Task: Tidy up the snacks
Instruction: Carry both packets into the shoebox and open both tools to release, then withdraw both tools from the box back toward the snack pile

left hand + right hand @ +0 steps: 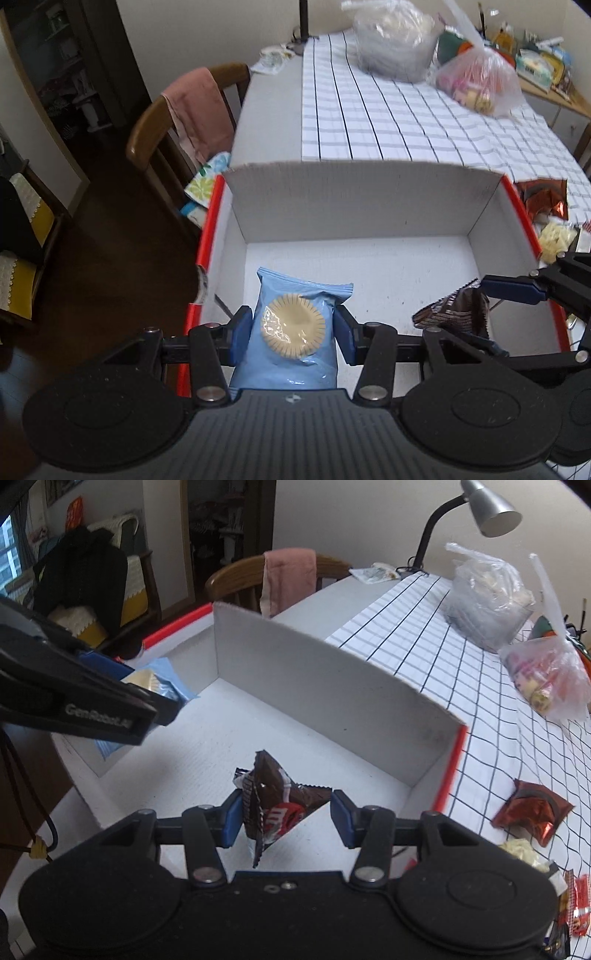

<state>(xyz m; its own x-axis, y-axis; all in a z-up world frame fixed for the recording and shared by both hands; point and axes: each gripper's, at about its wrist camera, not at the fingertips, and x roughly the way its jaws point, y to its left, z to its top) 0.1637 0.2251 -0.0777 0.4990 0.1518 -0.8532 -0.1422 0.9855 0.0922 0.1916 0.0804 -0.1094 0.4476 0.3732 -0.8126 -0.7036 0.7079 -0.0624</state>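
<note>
Your left tongs point(293, 334) clamp a blue packet point(293, 332) whose long axis runs along the fingers, its crimped end toward 12 o'clock over the white floor of the box point(362, 199); a round ridged biscuit shows through its face. Your right tongs point(286, 814) pinch a brown packet point(275, 805), crumpled into a peak tilted toward 12 o'clock, red lettering on it. Both tongs angle steeply down into the box, right at the left's 3 o'clock.

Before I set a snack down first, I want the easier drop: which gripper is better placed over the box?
Left, slightly. The left gripper holds the blue cookie pack flat, above bare box floor. The right gripper pinches the brown candy bag crumpled, on edge.
</note>
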